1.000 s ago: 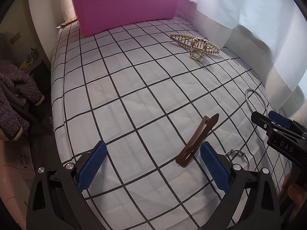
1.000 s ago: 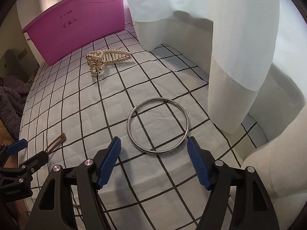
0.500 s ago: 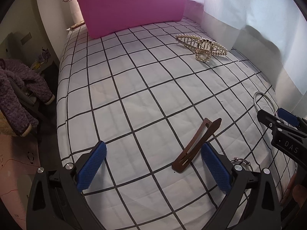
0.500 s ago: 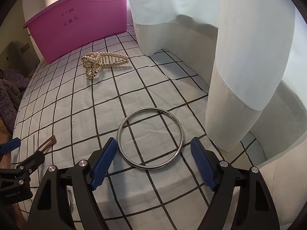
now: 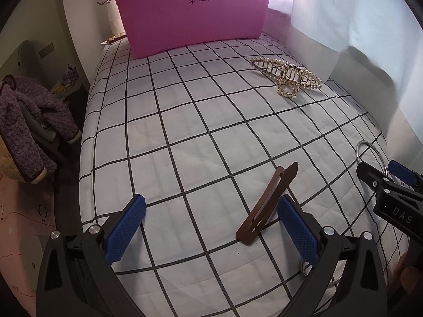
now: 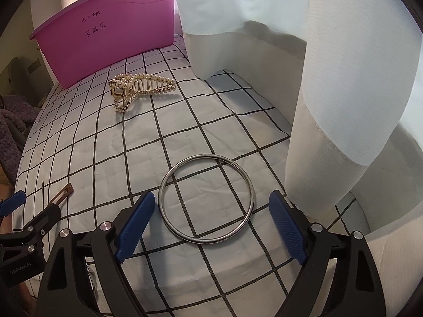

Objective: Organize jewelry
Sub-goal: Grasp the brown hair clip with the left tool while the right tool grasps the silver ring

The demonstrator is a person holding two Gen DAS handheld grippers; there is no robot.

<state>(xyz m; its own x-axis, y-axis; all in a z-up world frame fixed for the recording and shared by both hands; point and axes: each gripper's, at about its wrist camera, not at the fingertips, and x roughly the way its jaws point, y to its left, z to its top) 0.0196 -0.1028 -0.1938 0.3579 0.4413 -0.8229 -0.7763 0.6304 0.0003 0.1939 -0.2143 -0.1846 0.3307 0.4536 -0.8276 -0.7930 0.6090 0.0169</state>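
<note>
— So, where's everything?
— Pink plastic tub upper centre; thin steel bangle centre frame, between the gaping, empty right gripper.
— Handling?
— Probably stiff, slippery; pinch its rim. Left gripper gapes too.

Brown hair clip, silver bangle and pearl claw clip lie flat, apart.
</note>
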